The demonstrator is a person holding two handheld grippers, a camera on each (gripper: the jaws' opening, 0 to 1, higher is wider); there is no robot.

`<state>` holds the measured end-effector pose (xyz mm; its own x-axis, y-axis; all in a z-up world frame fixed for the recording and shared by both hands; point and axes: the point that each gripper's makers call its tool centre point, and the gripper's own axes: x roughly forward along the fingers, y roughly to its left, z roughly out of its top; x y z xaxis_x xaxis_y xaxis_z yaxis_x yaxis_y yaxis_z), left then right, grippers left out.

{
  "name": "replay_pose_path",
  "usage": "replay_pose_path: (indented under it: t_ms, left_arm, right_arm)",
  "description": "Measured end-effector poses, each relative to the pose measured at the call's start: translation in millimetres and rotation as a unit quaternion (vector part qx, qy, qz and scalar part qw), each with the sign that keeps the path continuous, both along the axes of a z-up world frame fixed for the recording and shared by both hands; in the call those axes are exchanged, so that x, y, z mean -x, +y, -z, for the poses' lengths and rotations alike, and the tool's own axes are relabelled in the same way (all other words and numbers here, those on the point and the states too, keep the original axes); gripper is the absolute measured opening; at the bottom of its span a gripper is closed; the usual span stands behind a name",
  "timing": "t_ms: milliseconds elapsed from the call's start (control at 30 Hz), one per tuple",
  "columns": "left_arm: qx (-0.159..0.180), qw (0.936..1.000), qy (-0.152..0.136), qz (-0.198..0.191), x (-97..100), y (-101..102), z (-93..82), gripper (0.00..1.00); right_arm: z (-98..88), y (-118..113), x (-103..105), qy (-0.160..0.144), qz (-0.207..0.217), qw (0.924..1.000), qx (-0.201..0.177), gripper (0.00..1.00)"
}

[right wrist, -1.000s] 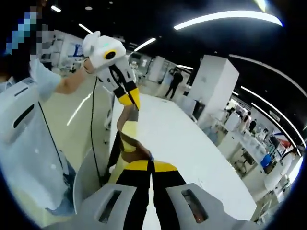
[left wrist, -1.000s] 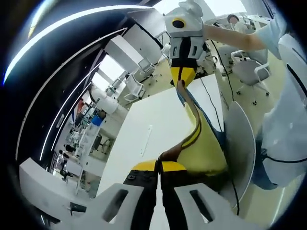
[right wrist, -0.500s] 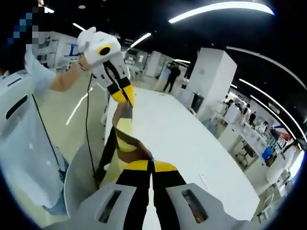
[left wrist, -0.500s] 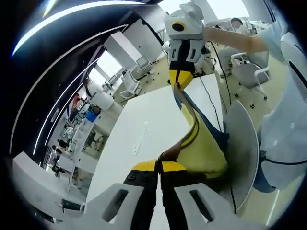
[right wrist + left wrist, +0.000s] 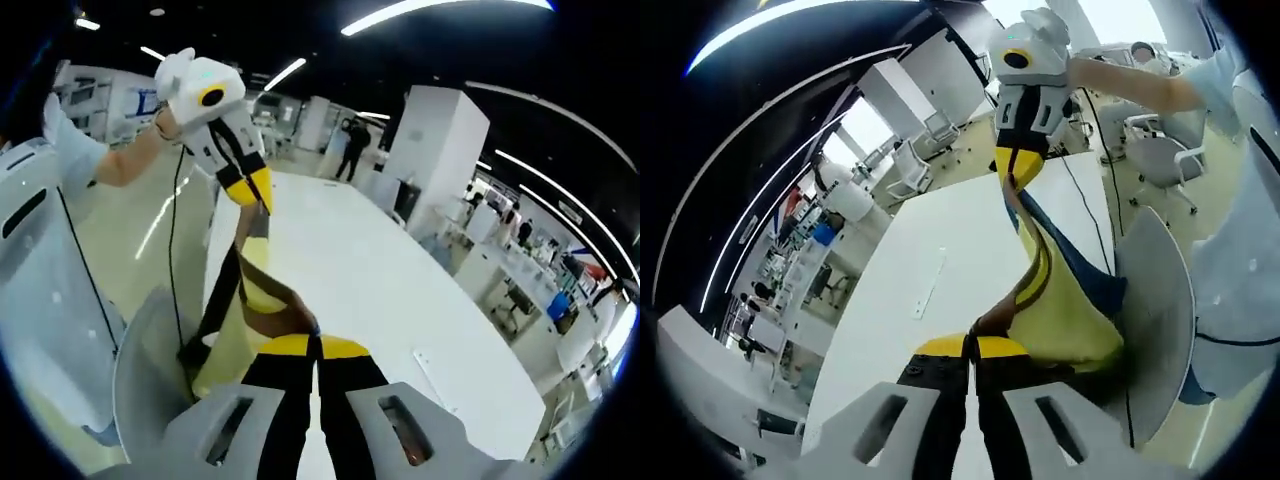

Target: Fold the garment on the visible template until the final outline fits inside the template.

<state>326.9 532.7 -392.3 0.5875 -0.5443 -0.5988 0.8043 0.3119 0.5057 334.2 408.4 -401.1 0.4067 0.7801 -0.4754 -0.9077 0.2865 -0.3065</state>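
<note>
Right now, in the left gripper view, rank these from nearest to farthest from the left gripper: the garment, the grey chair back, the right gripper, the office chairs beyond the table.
1. garment: pinched in the left gripper, hanging right of it.
2. grey chair back: right, just past the garment.
3. right gripper: up top, holding the garment's far end.
4. office chairs: upper left, beyond the white table.
</note>
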Motion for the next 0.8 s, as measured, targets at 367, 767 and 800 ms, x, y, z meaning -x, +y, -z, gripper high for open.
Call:
replay_pose_path:
  t_ms: [367, 767, 800]
  left_arm:
    - [0.004, 0.9995, 0.031, -0.005, -35.3, -2, 26.1, 0.0]
    - [0.006, 0.9981, 0.055, -0.028, -78.3, 4, 51.7, 0.0]
    - [0.008, 0.9978, 0.059, -0.03, -82.0, 4, 54.9, 0.0]
  right_arm:
    - [20.8, -7, -35, 0.015, 0.017, 0.9997, 0.011, 0.01]
    - [44.3, -11, -78, 0.035, 0.039, 0.9986, 0.012, 0.01]
    - [47.2, -11, -82, 0.037, 0.041, 0.9984, 0.012, 0.01]
